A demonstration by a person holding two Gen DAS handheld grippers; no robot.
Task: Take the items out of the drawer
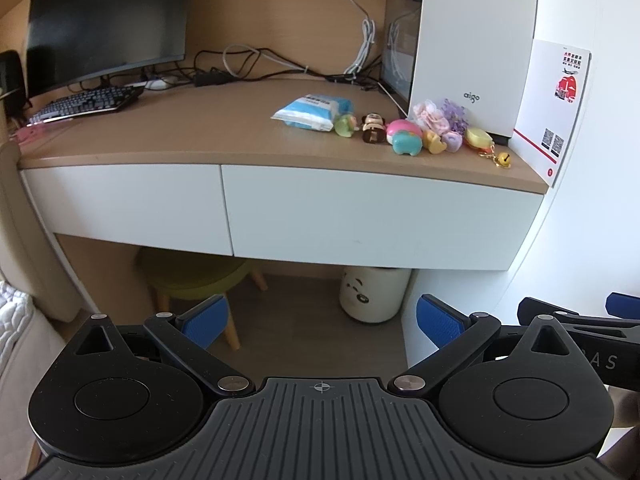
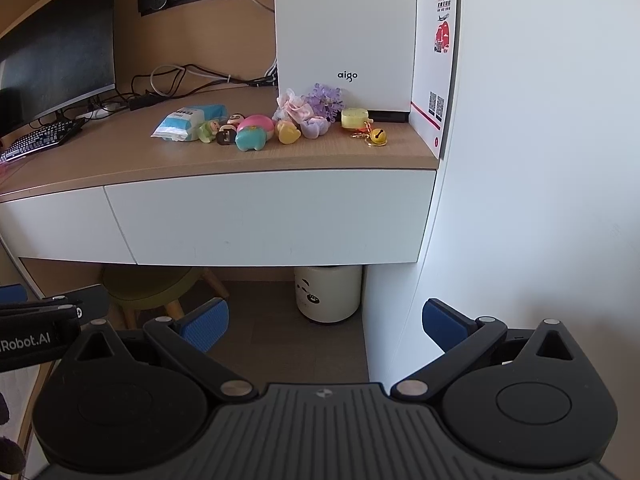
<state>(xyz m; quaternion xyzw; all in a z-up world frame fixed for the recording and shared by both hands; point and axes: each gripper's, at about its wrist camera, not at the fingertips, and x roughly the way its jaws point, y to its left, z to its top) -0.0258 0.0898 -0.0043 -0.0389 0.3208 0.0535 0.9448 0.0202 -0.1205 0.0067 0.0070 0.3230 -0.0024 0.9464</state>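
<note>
I hold the left hand-held gripper and right hand-held gripper low in frame, both spread wide and empty, squared to the shut right drawer at centre, presumably ready to pull it. Small toys and a tissue pack line the table above; a monitor fills the upper left, a bin sits on the floor below.

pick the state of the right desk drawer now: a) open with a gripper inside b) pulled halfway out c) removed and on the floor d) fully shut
d: the right drawer has its white front flush under the desktop, and both open grippers, left and right, are well short of it.
</note>
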